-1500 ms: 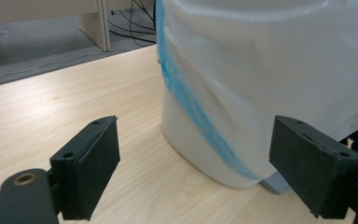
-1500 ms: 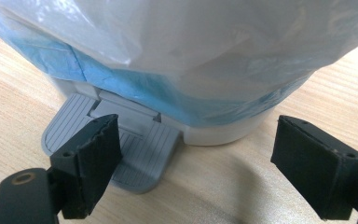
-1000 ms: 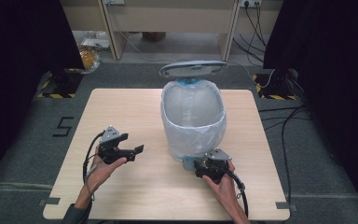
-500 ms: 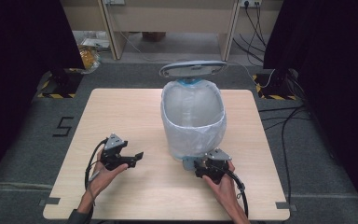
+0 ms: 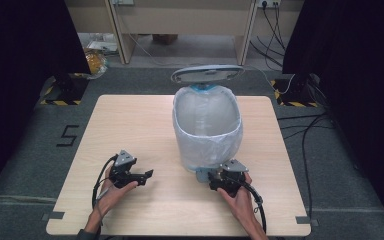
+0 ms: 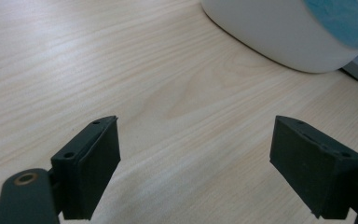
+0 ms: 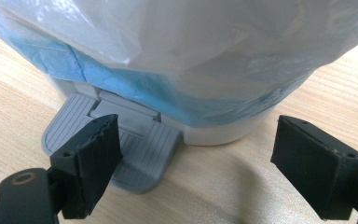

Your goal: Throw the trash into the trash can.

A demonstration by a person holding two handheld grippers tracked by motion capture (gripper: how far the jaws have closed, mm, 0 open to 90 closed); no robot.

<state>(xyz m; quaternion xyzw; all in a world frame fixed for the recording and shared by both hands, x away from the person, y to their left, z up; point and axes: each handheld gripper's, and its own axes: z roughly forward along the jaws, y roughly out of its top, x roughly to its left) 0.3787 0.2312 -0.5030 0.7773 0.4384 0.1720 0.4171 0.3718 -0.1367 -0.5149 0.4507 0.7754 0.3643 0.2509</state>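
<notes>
Change since a second ago: your left gripper (image 5: 141,176) drew back toward the near edge of the table (image 5: 130,115) and settled a little lower in the high view; your right gripper (image 5: 219,180) stayed where it was, at the foot of the bin.
Bin: the pedal bin (image 5: 207,127) stood right of the table's middle, lined with a white bag (image 7: 205,42) over a blue one (image 7: 121,79), its lid (image 5: 207,74) tipped up at the far side.
Pedal: the grey ribbed pedal (image 7: 135,144) stuck out of the bin's near side, flat on the wood, its long axis running left to right.
Right gripper: you held its jaws wide apart, gripping nothing; the pedal lay just ahead of and under its left jaw, so it was off-centre to the left of your tool, not between the jaws.
Left gripper: its jaws were apart too, over bare wood; the bin's white base (image 6: 279,32) sat far and to the right of it, well apart.
Nearer hand: your right one by a clear margin, I judged.
Coming move: likely a press on the pedal; you would have needed to shift the right gripper slightly left to centre on it.
</notes>
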